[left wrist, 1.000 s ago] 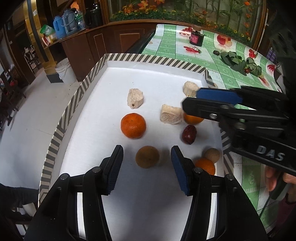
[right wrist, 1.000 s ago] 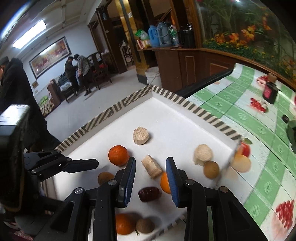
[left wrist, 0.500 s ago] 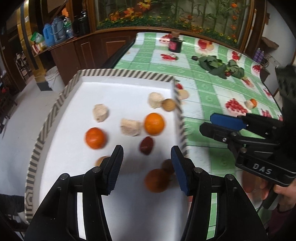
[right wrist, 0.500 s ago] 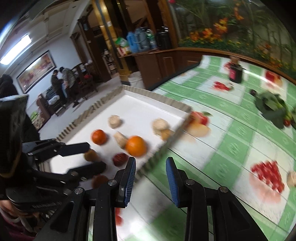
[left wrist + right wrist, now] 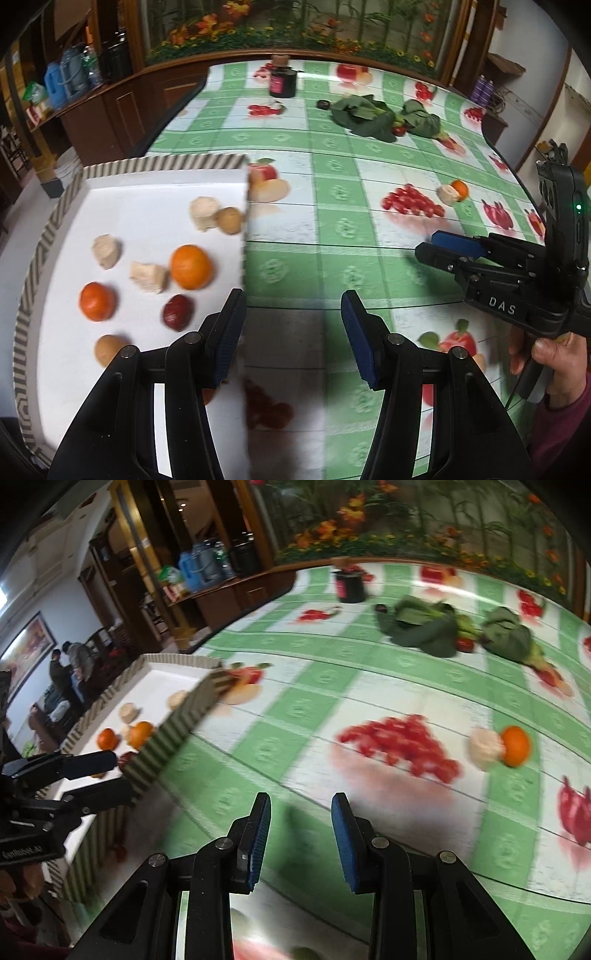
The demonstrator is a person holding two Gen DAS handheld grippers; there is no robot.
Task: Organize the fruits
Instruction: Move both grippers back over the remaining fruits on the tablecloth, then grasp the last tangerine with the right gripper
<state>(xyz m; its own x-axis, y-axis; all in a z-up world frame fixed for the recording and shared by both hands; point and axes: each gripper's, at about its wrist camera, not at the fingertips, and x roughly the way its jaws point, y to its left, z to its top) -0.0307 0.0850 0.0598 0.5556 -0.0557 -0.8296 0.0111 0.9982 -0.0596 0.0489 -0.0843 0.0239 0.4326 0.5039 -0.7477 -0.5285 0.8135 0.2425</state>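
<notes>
A white tray [image 5: 66,192] with a striped rim holds two oranges [image 5: 191,266], a dark red fruit [image 5: 178,312], brown round fruits [image 5: 229,220] and pale chunks [image 5: 147,277]. My left gripper [image 5: 293,325] is open and empty, over the tray's right edge. My right gripper [image 5: 301,829] is open and empty above the green tablecloth. A loose orange [image 5: 515,746] touching a pale chunk [image 5: 485,747] lies on the cloth ahead and right of it; both show in the left wrist view [image 5: 460,188].
The tablecloth [image 5: 332,240] is printed with fruit pictures. Leafy greens [image 5: 369,116] and a dark jar [image 5: 282,81] lie at the far side. The tray [image 5: 177,727] stands left of my right gripper. People stand far off in the room [image 5: 70,661].
Both grippers have swung right, away from the tray and over the tablecloth. The loose orange and chunk have come into view. Both stay open and empty.
</notes>
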